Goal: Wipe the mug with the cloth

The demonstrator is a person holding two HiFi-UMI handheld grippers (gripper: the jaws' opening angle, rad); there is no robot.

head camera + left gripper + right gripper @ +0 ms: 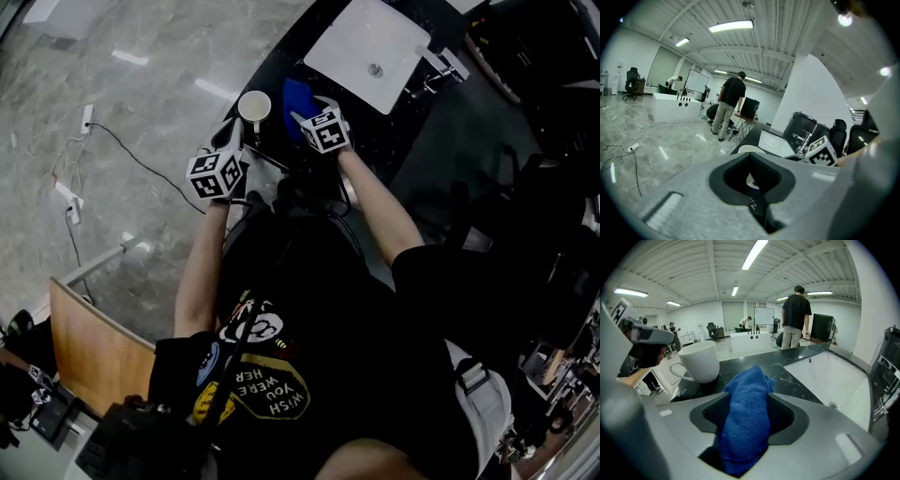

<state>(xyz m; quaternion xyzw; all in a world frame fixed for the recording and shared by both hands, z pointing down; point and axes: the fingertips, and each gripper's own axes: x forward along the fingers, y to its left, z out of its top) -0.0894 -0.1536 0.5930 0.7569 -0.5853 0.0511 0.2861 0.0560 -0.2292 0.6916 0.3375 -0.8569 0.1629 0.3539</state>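
Observation:
A white mug [253, 108] stands on the black counter [281, 42], its handle turned to the left in the right gripper view [699, 362]. The blue cloth [747, 413] lies bunched between the jaws of my right gripper [749, 397], which stand wide open around it. In the head view this cloth [296, 101] rests just right of the mug, with the right gripper [307, 114] over it. My left gripper [750, 157] is shut and empty. It points at the mug [749, 149], a short way in front of it, and its tips [231, 139] are below and left of the mug.
A white sink basin [370, 52] with a drain and taps lies in the counter to the right of the cloth. The counter's left edge drops to a grey marble floor with cables [141, 164]. People stand at desks far behind [729, 108].

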